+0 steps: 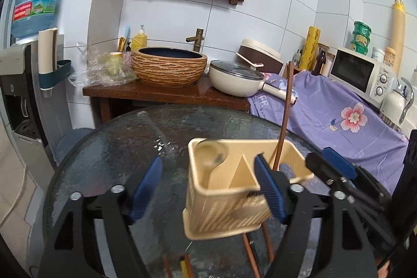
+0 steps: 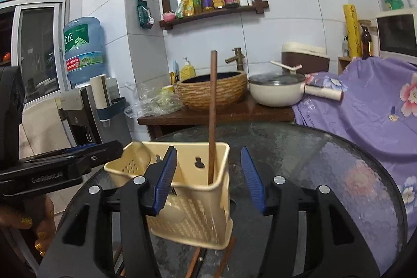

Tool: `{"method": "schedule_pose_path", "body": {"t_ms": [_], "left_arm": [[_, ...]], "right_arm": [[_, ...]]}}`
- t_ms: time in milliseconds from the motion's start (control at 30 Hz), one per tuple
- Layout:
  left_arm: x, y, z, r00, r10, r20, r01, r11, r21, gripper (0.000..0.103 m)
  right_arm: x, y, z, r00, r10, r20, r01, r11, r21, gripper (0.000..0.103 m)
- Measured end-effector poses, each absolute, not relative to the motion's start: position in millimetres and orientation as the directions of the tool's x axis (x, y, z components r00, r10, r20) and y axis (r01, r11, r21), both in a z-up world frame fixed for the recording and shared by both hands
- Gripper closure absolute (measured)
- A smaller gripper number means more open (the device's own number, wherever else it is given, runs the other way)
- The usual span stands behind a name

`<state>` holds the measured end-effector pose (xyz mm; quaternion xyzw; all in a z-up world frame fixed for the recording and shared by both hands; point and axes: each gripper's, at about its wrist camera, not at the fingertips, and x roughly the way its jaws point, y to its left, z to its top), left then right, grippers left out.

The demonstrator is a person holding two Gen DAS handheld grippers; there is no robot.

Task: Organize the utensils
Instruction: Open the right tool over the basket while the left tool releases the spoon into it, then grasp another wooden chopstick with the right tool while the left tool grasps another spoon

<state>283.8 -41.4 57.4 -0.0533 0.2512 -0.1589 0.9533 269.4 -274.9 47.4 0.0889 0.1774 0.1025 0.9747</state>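
Caddy (image 1: 224, 199) w/ 1 chopstick (image 2: 212, 116), 1 spoon (image 1: 211, 158); left tongs (image 1: 208, 189), right tongs (image 2: 208, 179) both released.

Black claws (image 2: 208, 179), blue ribbed pads (image 2: 166, 173), seemingly gold-glitter nails (image 2: 26, 220)

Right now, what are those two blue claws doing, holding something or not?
Left gripper: open, gripping nothing; the beige utensil holder sits between its fingers.
Right gripper: open, holding nothing; the chopstick stands free in the holder.
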Motion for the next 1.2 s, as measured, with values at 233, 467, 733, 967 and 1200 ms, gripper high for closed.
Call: {"method": "schedule_pose_path", "body": {"t_ms": [233,467,733,967,1200], "left_arm": [[243.1,-24.1,44.2,0.797,-0.326,-0.509,0.275,0.945,-0.175,0.012],[209.5,-17.8,19.7,0.755,-0.32,-0.572,0.294,0.945,-0.142,0.011],[184.4,-19.3,-17.5,0.701,-0.289,-0.652,0.301,0.949,-0.097,0.013],[169.0,-31.5,-39.9,0.653,-0.307,-0.692,0.346,0.934,-0.087,0.023],[169.2,-32.5,-48.3,0.655,-0.275,-0.703,0.327,0.943,-0.065,0.03]], "right_arm": [[230.3,-289.9,32.4,0.834,0.319,-0.45,-0.189,0.932,0.31,0.051],[187.1,-273.2,4.5,0.752,0.334,-0.569,-0.229,0.941,0.25,0.051],[164.8,-266.7,-37.4,0.698,0.272,-0.663,-0.194,0.962,0.19,0.051],[171.3,-271.1,-57.8,0.654,0.234,-0.719,-0.158,0.972,0.172,0.052],[197.6,-270.5,-66.0,0.608,0.224,-0.762,-0.139,0.974,0.176,0.059]]}}
